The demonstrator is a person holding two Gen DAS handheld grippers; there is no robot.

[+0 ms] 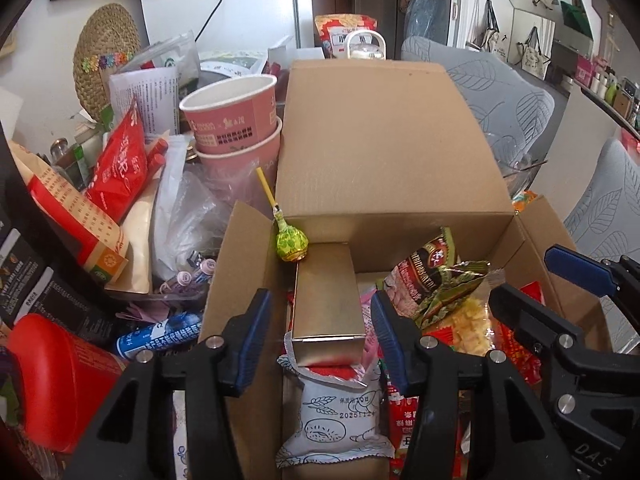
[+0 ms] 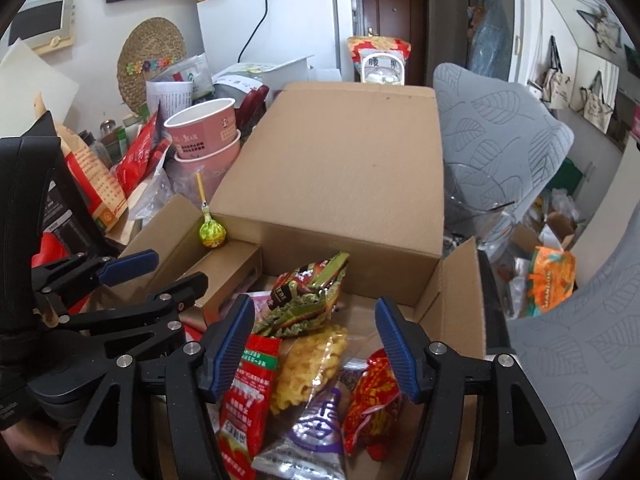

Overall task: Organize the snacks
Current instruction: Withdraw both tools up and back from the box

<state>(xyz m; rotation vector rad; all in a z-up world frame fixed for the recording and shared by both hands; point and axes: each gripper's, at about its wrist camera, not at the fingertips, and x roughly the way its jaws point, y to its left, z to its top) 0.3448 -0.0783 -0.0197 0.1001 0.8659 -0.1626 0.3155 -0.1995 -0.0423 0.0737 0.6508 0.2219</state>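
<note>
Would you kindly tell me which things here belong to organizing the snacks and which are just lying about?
Part of the job:
cardboard box
gold carton
lollipop
white biscuit pack
yellow crisps bag
red sachet

Lying about:
pink paper cups
woven mat
grey cushion

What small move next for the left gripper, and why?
Probably lift the left gripper clear of the box. Its jaws stand open around the gold carton, pads apart from its sides, so the carton looks already set down among the snacks, with the lollipop leaning at its far end. The right gripper is open too, over the packets.
</note>
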